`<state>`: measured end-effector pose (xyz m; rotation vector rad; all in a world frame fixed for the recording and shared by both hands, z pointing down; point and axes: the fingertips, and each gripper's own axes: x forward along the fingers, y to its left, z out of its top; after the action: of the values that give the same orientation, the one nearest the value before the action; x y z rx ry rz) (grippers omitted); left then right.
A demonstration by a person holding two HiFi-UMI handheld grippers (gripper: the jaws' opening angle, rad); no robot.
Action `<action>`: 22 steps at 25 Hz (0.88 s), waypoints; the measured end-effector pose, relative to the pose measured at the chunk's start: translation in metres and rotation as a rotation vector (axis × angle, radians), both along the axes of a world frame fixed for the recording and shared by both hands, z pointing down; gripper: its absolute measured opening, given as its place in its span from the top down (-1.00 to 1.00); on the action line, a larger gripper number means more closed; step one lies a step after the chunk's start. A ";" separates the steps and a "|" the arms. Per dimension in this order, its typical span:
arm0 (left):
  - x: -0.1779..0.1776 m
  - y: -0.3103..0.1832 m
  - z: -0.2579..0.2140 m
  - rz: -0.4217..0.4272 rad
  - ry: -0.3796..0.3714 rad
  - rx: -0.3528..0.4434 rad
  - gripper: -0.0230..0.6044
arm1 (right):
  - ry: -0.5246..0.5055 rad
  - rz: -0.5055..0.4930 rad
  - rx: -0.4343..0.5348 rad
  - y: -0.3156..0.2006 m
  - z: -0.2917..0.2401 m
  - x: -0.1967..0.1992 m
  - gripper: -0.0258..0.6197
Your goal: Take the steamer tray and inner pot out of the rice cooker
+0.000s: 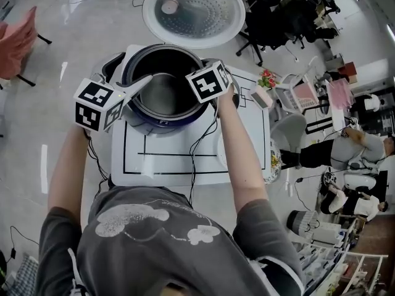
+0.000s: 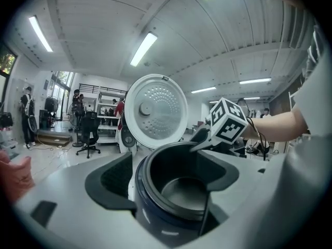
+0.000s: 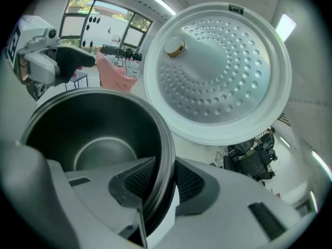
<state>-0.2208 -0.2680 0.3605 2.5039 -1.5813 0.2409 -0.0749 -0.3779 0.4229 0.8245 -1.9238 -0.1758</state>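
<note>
Inner pot [image 1: 165, 94] sits down in the dark-blue rice cooker [image 1: 148, 125], which stands toward the far end of the white worktop [image 1: 197, 165], inside the black lines marked on it. The pot is dark, round and bare inside, its rim standing a little above the cooker's body. Behind it the cooker's lid [image 1: 194, 11] is tipped right back, its perforated silver inner plate facing up. The person stands at the near edge of the worktop with one arm reaching to each side of the cooker. The right claw [image 3: 165, 178] is at the pot's right side, tilted downward, with one jaw inside the pot and the other outside; both black ribbed pads are drawn in against the thin wall just under the rim, so it has hold of the pot. The left claw [image 2: 166, 170] comes in nearly level from the left with its jaws spread wide. The pot's rim lies in the gap, and neither pad presses on it.
</note>
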 end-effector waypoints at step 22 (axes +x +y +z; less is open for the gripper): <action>0.021 -0.076 0.044 0.192 -0.283 -0.254 -0.25 | -0.304 0.021 -0.037 0.013 -0.043 -0.010 0.61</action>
<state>-0.1995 -0.3443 0.4049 2.5002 -1.2959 0.8006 -0.0848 -0.3648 0.3799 0.8861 -2.1936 -0.0014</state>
